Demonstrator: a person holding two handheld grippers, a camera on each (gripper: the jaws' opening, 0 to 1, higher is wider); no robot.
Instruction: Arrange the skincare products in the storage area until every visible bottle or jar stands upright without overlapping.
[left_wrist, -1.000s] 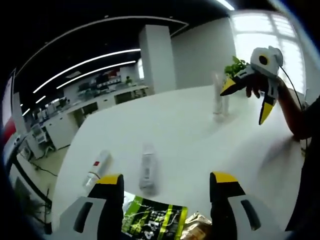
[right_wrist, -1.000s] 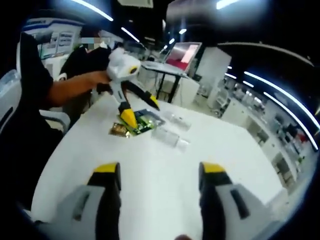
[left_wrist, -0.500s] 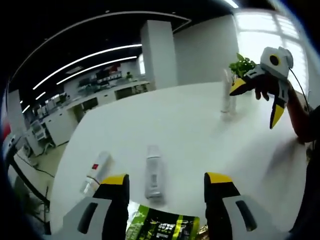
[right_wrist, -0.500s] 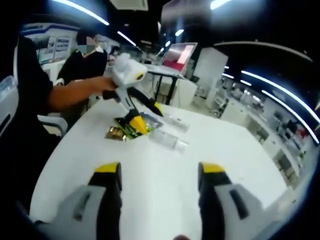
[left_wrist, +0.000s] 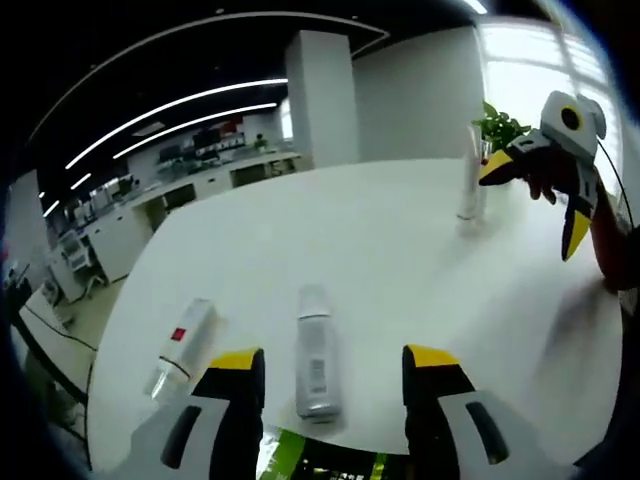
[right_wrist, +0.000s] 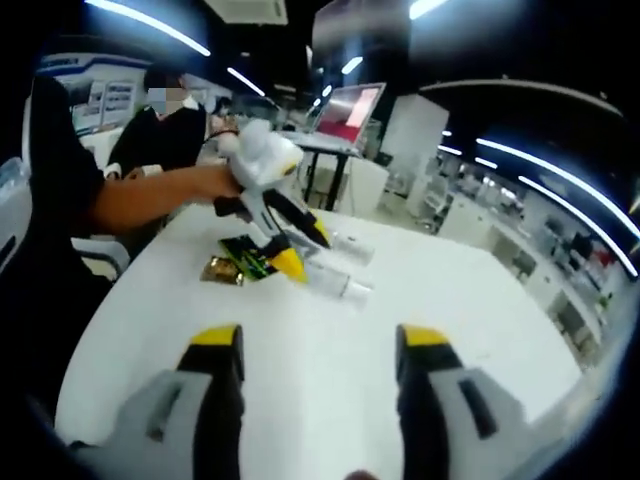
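Left gripper (left_wrist: 325, 365), jaws apart, straddles a lying tube (left_wrist: 316, 352), probably to upright it; right gripper (right_wrist: 315, 345) idle, jaws apart.

A pale grey tube (left_wrist: 315, 352) lies flat on the white table (left_wrist: 400, 260), lengthwise between the left gripper's yellow-tipped jaws and close in front of them. Just beside this tube, on its left in the left gripper view, a second white tube (left_wrist: 181, 345) with a small red mark lies on its side, angled, apart from the first. Well beyond the grey tube, near the table's far edge, a slim clear bottle (left_wrist: 471, 185) stands upright.
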